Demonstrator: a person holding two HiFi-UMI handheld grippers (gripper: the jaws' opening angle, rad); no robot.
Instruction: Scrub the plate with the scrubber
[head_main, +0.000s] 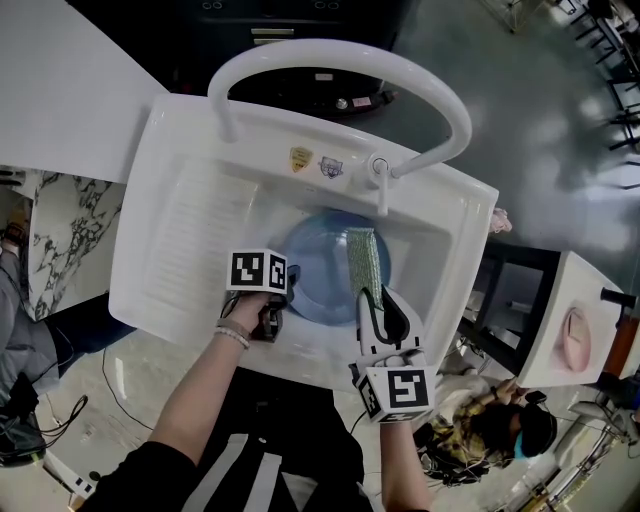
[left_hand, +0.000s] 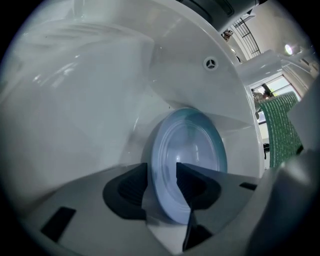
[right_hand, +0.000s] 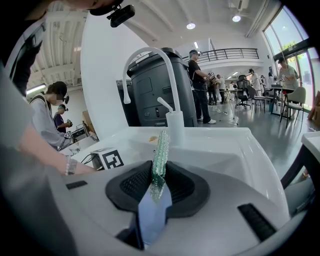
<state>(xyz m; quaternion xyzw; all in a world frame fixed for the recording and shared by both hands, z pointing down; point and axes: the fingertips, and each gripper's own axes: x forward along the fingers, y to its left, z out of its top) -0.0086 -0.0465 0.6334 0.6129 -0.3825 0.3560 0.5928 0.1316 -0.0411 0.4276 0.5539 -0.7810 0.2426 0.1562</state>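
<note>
A blue plate (head_main: 320, 270) leans in the basin of a white sink (head_main: 150, 200). In the left gripper view the plate (left_hand: 192, 150) stands on edge with its near rim between the two dark pads. My left gripper (head_main: 282, 300) (left_hand: 162, 187) is at the plate's left rim, open, and its pads do not visibly press on the rim. My right gripper (head_main: 372, 302) (right_hand: 159, 182) is shut on a green mesh scrubber (head_main: 365, 258) (right_hand: 161, 147). The scrubber sticks out over the plate's right part. It also shows at the right of the left gripper view, as a green strip (left_hand: 280, 132).
A white faucet (head_main: 380, 185) stands behind the basin under a large arched white tube (head_main: 340, 60). The sink's ribbed drainboard (head_main: 200, 240) lies to the left. A marble-patterned block (head_main: 70, 240) and cables sit beside the sink. Several people (right_hand: 200, 85) stand in the room beyond.
</note>
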